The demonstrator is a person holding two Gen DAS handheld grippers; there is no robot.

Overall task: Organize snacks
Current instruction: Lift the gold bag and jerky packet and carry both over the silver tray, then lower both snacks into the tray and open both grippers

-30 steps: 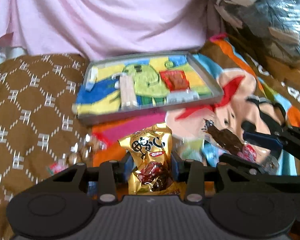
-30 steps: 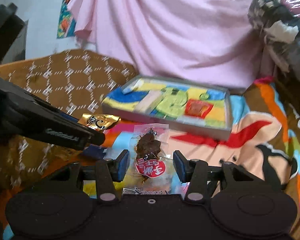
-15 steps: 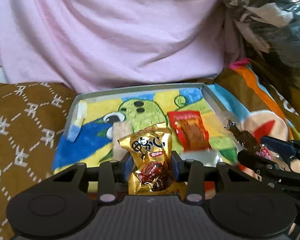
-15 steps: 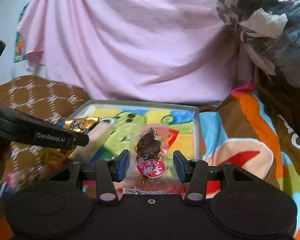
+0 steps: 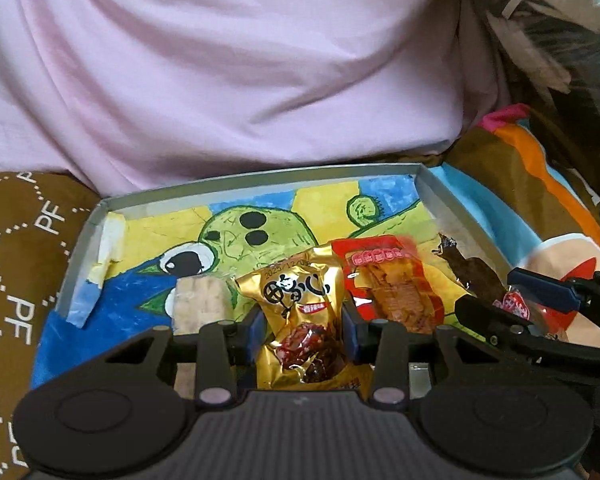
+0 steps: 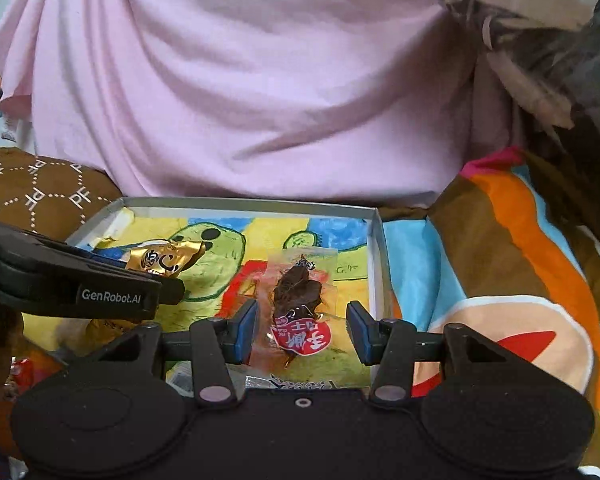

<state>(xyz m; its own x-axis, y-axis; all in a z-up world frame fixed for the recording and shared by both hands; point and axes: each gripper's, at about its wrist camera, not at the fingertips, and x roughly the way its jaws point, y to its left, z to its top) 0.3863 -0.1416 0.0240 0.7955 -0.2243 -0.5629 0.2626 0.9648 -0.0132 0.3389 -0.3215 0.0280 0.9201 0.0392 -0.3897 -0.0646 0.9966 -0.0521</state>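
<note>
While pressing from both sides with narrow-set pads (image 5: 256, 332), holds the gold packet (image 5: 300, 300) upright in the left gripper (image 5: 304, 328), above the near edge of the tray (image 5: 260, 184). Same for the right gripper (image 6: 302, 328), set a little wider: carries the clear packet (image 6: 300, 300) with a dark dried snack, above the near part of the tray and close to its right wall. Hard to see there whether the pads (image 6: 246, 332) really meet the thin plastic, but judged as gripped, since brought along without slipping.

Compared with one second ago: then short of the tray, over the colourful blanket (image 6: 500, 260); now moved forward over the tray, both together, side by side.

Already lying inside the tray: red packet (image 5: 396, 280) near the middle, beige bar (image 5: 198, 300) left of it, white strip (image 5: 108, 248) against the left wall.

For the task, means carrying almost finished, placing not yet done. Probably best to lower onto free tray floor, then open.
</note>
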